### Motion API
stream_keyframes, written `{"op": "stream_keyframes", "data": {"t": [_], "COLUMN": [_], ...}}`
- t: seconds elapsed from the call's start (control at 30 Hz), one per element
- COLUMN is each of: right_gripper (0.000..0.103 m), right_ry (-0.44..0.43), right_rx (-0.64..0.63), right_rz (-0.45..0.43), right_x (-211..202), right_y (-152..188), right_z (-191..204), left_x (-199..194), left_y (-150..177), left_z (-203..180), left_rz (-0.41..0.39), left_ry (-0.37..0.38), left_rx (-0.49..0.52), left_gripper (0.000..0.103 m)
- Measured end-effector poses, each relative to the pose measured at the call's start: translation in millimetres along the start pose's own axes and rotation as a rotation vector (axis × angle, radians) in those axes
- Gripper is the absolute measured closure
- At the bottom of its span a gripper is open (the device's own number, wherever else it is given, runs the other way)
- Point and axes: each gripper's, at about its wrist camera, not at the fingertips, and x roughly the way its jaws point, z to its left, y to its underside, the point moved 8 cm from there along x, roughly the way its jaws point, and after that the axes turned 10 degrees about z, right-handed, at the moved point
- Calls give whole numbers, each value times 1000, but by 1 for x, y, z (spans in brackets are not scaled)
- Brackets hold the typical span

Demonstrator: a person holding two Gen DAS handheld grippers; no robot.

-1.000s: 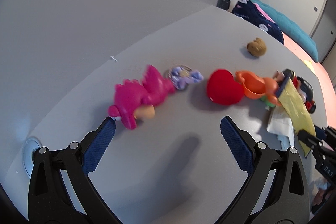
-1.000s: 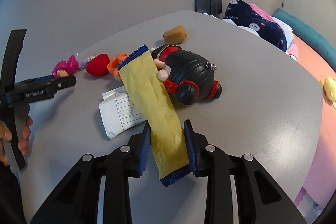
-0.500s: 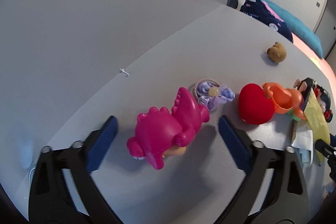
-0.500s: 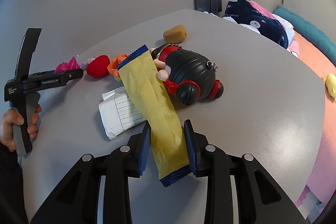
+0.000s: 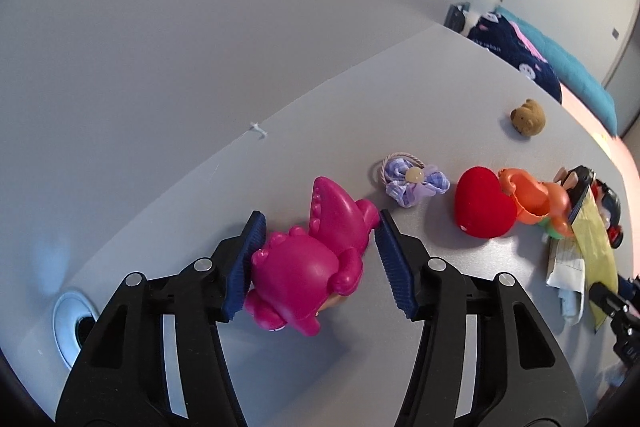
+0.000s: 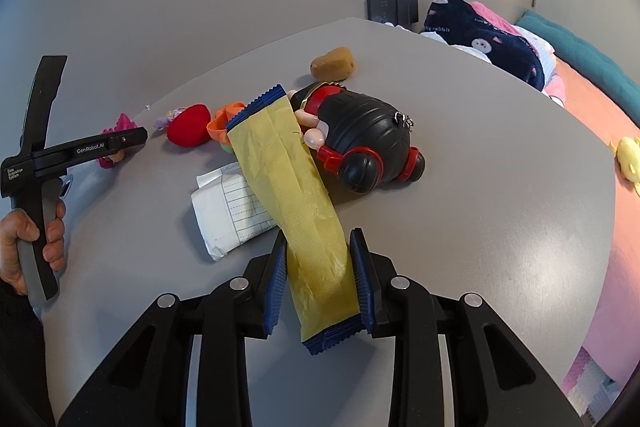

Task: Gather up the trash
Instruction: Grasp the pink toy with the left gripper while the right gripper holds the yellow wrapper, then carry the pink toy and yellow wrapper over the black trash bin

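The right gripper (image 6: 318, 279) pinches the yellow wrapper (image 6: 292, 187) near its lower end; thin, light and crinkly, it likely needs that firm edge hold. The left gripper (image 5: 318, 263), jaws just closing, brackets the pink dinosaur toy (image 5: 312, 259) on the table (image 5: 440, 87), seemingly rigid, smooth plastic.

left tongs (image 5: 320, 259) and right tongs (image 6: 320, 279): matte black plastic arms with silver round screws, each ending in a ribbed dark-blue pad (image 5: 394, 259). the left unit's black body (image 6: 76, 153) bears white "genrobot.ai" and "data acquisition system" lettering above a grey handle (image 6: 30, 263).
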Motion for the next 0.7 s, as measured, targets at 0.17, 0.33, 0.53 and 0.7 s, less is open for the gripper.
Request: {"op": "stream_keyframes", "data": {"t": [0.17, 0.33, 0.53, 0.7], "right_gripper": [71, 71, 71, 71], "right_ry": [-17, -38, -52, -70], "right_rx": [8, 13, 15, 24], "right_rz": [-6, -23, -39, -57], "right_x": [-8, -19, -30, -42], "right_y": [3, 5, 8, 8], "right_z": [-1, 0, 2, 1], "left_x": [-11, -22, -32, -48], "left_y": [8, 21, 34, 44], "left_z": [-7, -25, -38, -53], "left_rz": [-23, -36, -47, -70], "left_ry": [-7, -35, -25, -11], "left_rx": [4, 43, 67, 91], "left_gripper": [48, 55, 56, 58]}}
